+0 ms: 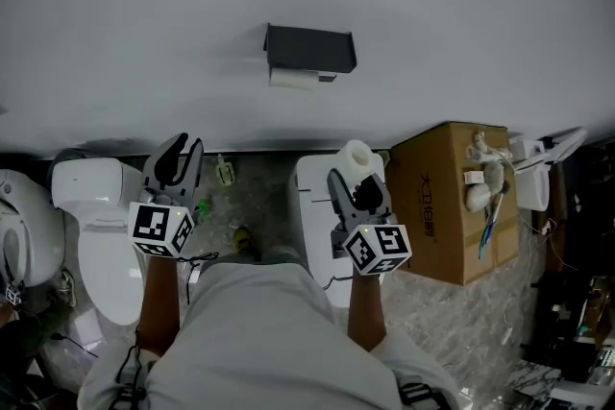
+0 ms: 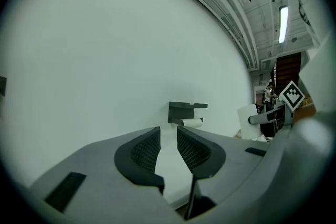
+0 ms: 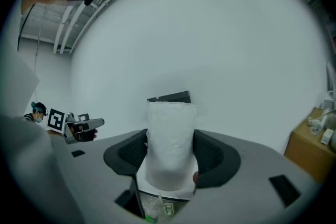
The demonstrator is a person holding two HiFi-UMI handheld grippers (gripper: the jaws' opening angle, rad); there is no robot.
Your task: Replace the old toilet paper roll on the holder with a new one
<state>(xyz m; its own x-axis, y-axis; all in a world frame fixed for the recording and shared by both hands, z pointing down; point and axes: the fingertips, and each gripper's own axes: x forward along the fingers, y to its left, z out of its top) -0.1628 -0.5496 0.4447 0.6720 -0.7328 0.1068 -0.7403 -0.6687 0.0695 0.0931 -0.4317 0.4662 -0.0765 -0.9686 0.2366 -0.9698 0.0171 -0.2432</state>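
A black paper holder [image 1: 309,48] hangs on the white wall, with the old, thin white roll [image 1: 294,79] under its shelf. My right gripper [image 1: 356,181] is shut on a new white toilet paper roll [image 1: 357,156], held upright below and to the right of the holder. In the right gripper view the new roll [image 3: 169,128] fills the space between the jaws and hides most of the holder [image 3: 170,97]. My left gripper [image 1: 184,150] is open and empty, low and to the left of the holder. Its view shows the holder [image 2: 187,110] and the old roll [image 2: 191,123] straight ahead, some way off.
A white toilet [image 1: 96,226] stands at the left by the wall. A white box-like unit [image 1: 312,206] sits under my right gripper, and a cardboard box [image 1: 452,202] with small things on it is to its right. Small green items [image 1: 224,172] lie on the marbled floor.
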